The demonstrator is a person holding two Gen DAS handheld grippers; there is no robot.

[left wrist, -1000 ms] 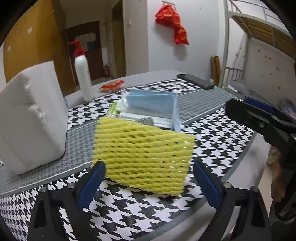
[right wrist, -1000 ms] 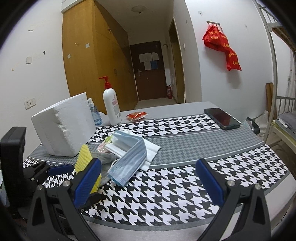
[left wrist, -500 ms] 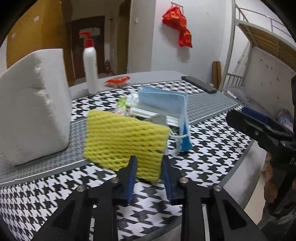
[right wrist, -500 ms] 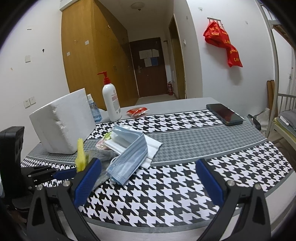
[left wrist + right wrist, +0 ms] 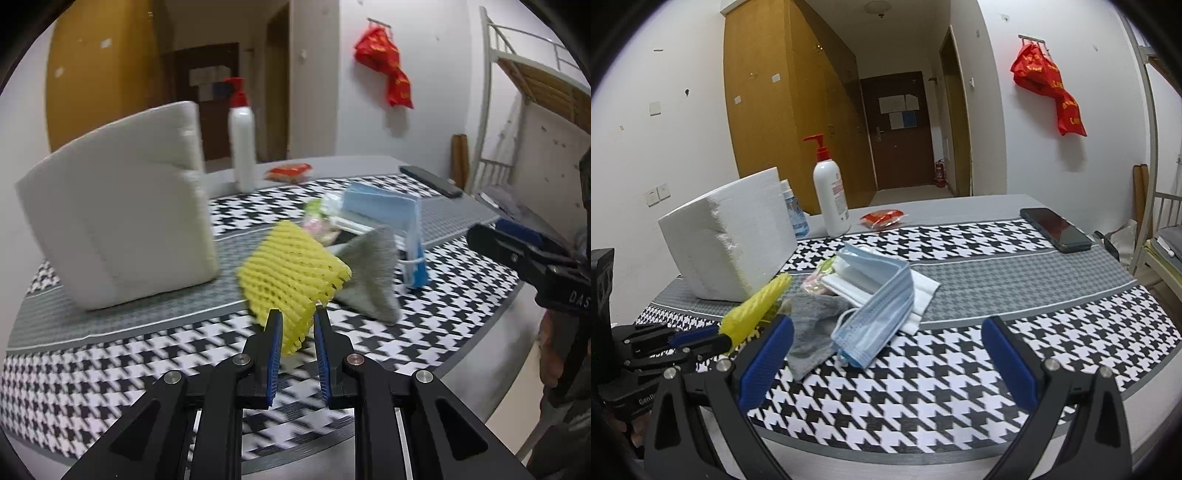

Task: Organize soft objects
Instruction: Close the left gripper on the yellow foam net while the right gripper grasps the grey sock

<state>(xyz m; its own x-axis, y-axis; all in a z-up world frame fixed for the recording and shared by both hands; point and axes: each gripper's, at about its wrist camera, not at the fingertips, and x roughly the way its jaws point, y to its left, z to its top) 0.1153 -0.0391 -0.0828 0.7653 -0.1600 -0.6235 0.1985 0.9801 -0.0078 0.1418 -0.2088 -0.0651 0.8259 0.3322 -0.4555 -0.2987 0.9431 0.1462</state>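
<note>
Now the left gripper (image 5: 298, 330) pinches the yellow foam net (image 5: 291, 275) by its corner to lift it off the pile; the right gripper (image 5: 886, 349) waits wide open.

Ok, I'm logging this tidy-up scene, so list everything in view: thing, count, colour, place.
foam net: 1, yellow, pinched at its near edge by the left gripper
cloth: 1, grey, beside the net
face masks: a bunch, blue, mid-table pile
folded tissues: a few, white, under the masks
foam block: 1, white, table's left
pump bottle: 1, white with red pump, behind the block
small bottle: 1, clear blue, behind the block
snack packet: 1, red, far edge
phone: 1, black, far right
tablecloth: 1, black-and-white houndstooth
left gripper: shut on the net
right gripper: open, empty
</note>
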